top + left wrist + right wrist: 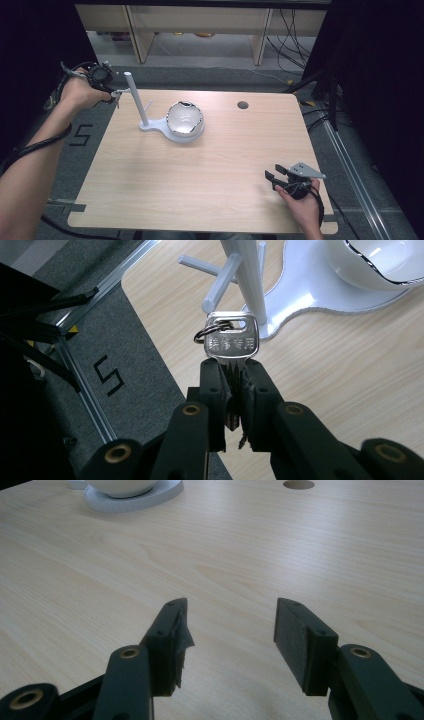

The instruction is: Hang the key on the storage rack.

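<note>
A silver key [232, 336] with a small ring through its head is clamped by its blade in my left gripper [235, 371], which is shut on it. The key's head hangs just below the tip of a white peg [220, 284] on the white stand [136, 99] at the table's back left. In the high view my left gripper [114, 93] is beside the stand's pole at the table's left edge. A white bowl [184, 119] sits on the stand's base. My right gripper [272, 178] rests low over the table's front right, open with nothing between its fingers [172, 630].
The wooden table [200, 170] has a round cable hole [243, 105] at the back right. Grey floor with a black "5" mark [81, 135] and metal rails lie off the left edge. Shelving and cables stand behind the table.
</note>
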`<state>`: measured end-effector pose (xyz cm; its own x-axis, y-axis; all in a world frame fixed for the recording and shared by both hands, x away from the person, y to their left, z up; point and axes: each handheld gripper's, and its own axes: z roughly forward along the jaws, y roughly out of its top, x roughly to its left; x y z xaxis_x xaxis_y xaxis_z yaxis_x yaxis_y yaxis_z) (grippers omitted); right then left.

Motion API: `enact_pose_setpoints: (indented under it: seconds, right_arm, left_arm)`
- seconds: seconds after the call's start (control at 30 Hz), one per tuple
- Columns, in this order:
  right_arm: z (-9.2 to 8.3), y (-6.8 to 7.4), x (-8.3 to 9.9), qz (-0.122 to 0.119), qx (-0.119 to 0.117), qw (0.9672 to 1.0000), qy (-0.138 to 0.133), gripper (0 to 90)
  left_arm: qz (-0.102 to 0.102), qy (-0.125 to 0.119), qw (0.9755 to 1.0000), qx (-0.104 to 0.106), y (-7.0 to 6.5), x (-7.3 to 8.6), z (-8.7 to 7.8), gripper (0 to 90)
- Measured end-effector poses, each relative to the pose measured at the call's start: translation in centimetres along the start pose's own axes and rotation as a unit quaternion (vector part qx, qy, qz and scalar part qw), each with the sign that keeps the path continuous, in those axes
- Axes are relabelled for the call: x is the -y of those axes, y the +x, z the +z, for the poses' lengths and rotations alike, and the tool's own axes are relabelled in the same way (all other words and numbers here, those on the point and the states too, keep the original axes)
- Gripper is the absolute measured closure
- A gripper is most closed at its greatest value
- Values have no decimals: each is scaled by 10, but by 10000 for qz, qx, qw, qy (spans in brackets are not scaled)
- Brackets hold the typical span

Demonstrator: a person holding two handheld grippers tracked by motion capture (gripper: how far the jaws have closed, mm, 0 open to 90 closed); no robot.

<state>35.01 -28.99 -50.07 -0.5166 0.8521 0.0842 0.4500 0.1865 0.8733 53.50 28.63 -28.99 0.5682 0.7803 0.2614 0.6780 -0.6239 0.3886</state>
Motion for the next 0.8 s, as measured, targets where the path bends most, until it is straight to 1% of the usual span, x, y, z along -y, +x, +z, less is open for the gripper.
enact_pose_setpoints:
  seconds: [0.07, 0.2, 0.27, 0.3, 0.33, 0.37, 0.47, 0.5, 0.53, 0.57, 0.6, 0.63, 0.67, 0.7, 0.73, 0.8]
  right_arm:
    - [0, 0, 0, -2, 3, 10000, 6, 481]
    - [0, -1, 0, -10, 4, 10000, 19, 481]
    - [0, -2, 0, 0, 8, 10000, 27, 480]
    - [0, -2, 1, -20, 31, 10000, 8, 480]
    - [0, -3, 1, -22, 64, 10000, 40, 480]
    - [0, -3, 1, -24, 27, 10000, 48, 480]
    - [0, -3, 1, 20, -23, 10000, 86, 480]
    - [-1, -4, 1, 33, -57, 9999, 100, 480]
    - [-1, -4, 1, -7, 23, 9999, 109, 480]
    - [-1, -4, 1, 41, -21, 9999, 130, 480]
    - [-1, -5, 1, -9, 25, 9999, 152, 479]
    - [0, -4, 1, 30, -7, 9999, 147, 479]
    - [0, -4, 2, 0, 43, 9999, 94, 479]
    - [0, -4, 2, -3, 64, 9999, 94, 479]
    - [0, -4, 2, 32, 26, 9999, 126, 479]
    - [-1, -4, 2, 29, 26, 9999, 150, 476]
  left_arm:
    - [-41, -40, 10000, -9, 0, -1, 0, 811]
    - [2, -4, 10000, 8, 0, -6, 0, 811]
    - [9, -26, 10000, 7, 0, -7, 1, 811]
    - [66, 41, 10000, 12, 2, -8, 0, 811]
    - [46, 36, 10000, 43, 2, -9, 1, 811]
    - [-168, 14, 9998, 58, 0, -9, 1, 811]
    - [-185, 7, 9998, 83, 1, -11, 2, 811]
    - [-107, 81, 9999, 100, 3, -12, 1, 811]
    - [-116, 74, 9998, 106, 3, -13, 1, 811]
    - [-200, 4, 9997, 119, 2, -14, 2, 811]
    - [-180, 41, 9997, 138, 2, -15, 1, 811]
    - [-160, 32, 9998, 129, 2, -16, 2, 811]
    - [-174, 65, 9997, 143, 3, -16, 2, 810]
    - [-106, 140, 9997, 153, 4, -17, 1, 811]
    - [-243, 97, 9994, 209, 4, -17, 2, 810]
    - [-213, 142, 9993, 266, 7, -17, 2, 810]
